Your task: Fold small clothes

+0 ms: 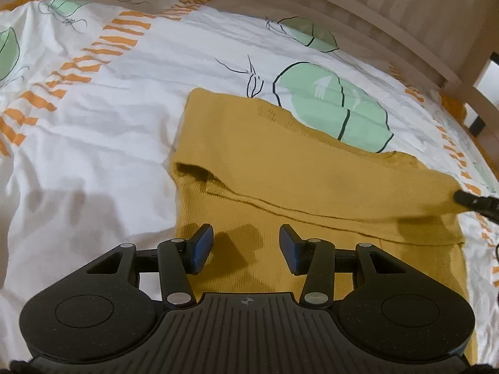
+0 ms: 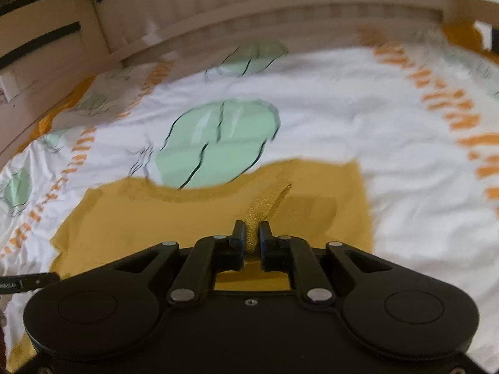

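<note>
A mustard-yellow knit garment (image 1: 280, 187) lies on the bed with its far part folded over toward me. My left gripper (image 1: 246, 243) is open and empty, hovering just above the garment's near part. In the right wrist view the same yellow garment (image 2: 156, 218) spreads out below, and my right gripper (image 2: 249, 233) is shut on a pinched ridge of its fabric. The right gripper's tip also shows at the garment's right corner in the left wrist view (image 1: 467, 199).
The bed cover (image 1: 93, 124) is white with green leaf prints and orange stripes. A wooden slatted bed rail (image 1: 389, 15) runs along the far side, also in the right wrist view (image 2: 249, 6). The left gripper's finger (image 2: 28, 280) shows at the left edge.
</note>
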Motion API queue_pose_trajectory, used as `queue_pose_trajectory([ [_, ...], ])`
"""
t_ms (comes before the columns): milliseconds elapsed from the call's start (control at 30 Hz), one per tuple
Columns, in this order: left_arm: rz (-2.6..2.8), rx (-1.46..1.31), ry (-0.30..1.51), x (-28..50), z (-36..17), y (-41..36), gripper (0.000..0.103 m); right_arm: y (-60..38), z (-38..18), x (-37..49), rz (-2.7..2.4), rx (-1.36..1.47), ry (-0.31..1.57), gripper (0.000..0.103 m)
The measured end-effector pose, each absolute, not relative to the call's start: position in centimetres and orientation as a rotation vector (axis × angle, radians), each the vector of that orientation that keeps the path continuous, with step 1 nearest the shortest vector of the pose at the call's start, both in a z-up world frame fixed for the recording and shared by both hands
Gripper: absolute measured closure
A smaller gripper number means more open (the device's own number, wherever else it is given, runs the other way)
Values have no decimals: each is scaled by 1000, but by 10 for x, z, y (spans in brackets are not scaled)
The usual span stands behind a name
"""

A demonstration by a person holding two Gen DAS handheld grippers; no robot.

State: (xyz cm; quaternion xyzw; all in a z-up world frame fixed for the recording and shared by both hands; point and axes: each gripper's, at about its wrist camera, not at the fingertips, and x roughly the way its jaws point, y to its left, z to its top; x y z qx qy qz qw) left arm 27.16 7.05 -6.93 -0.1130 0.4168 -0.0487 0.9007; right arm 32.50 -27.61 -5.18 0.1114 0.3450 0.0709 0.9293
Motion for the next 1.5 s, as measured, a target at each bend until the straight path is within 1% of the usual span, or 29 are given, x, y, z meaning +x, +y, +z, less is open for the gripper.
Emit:
queue_pose_trajectory([
  [33,-100,-231,862,273,-69,70,58,-281,-51,326,121,227,704,89],
  [67,-100,-229,862,275,-69,71,58,-287,-52,328,84,219,708,92],
  [100,-99,-227,861,277,-69,71,58,-291,-55,330,55,208,716,93],
  [267,-88,-212,857,288,-68,71,58,-306,-76,337,-14,198,774,93],
  [300,-87,-208,857,291,-68,71,58,-306,-79,335,-17,200,778,92],
  [367,-89,-202,856,295,-68,70,58,-307,-79,330,-8,226,759,84],
  [433,-94,-195,854,298,-66,70,58,-308,-77,325,19,262,719,84],
  [467,-97,-192,853,298,-66,69,58,-308,-76,323,37,273,705,81],
  [500,-99,-190,854,299,-66,69,58,-306,-75,324,49,274,705,75],
  [533,-101,-190,855,299,-66,69,58,-304,-76,326,62,275,713,59],
  [567,-103,-191,857,298,-67,70,58,-302,-78,328,70,278,722,51],
  [600,-104,-192,859,298,-67,70,58,-301,-80,330,78,282,728,50],
  [833,-92,-201,870,296,-69,75,58,-286,-93,338,118,278,774,51],
  [867,-91,-201,869,296,-69,76,58,-284,-95,340,118,278,781,63],
  [900,-91,-199,868,296,-68,76,58,-282,-95,340,118,275,784,81],
  [933,-91,-197,866,297,-67,77,58,-281,-94,340,137,274,788,87],
  [1100,-94,-189,854,303,-63,79,58,-276,-66,327,152,210,703,88],
  [1167,-82,-191,848,308,-62,81,58,-286,-61,329,108,224,708,88],
  [1300,-58,-190,842,321,-66,82,57,-298,-77,338,50,224,764,87],
  [1367,-47,-185,858,329,-73,82,57,-298,-87,340,50,229,790,85],
  [1433,-38,-180,878,336,-81,84,57,-295,-95,338,49,222,796,82],
  [1500,-33,-161,876,340,-87,84,57,-294,-97,335,45,217,785,82],
])
